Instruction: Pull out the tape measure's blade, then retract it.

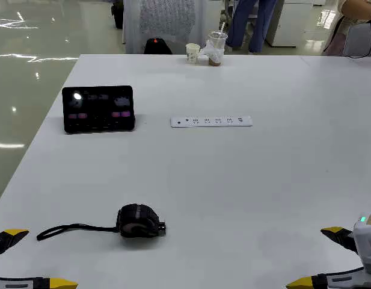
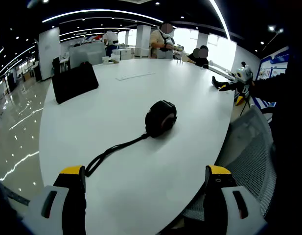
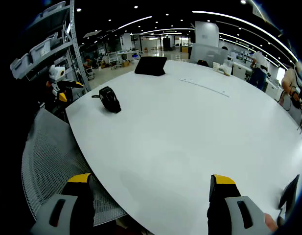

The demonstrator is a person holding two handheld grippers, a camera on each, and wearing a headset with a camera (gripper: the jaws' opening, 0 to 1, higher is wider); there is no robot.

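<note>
Tape measure [image 1: 139, 221], rounded black casing, lies on smooth white table [image 1: 245, 174].

White table [image 1: 263, 180], glossy floor [image 1: 29, 36], ceiling strip lights [image 2: 102, 10]

Legible text: none. Screen of black rectangular tablet [image 1: 98, 109], markings on white plastic power strip [image 1: 211, 121], side label of black round tape measure [image 1: 138, 221]: too small to read.

Small black tape measure [image 1: 139, 221], lying on the white surface [image 1: 233, 180] near the front edge, blade tucked inside, black strap [image 1: 71, 229] stretched out to its left.
</note>
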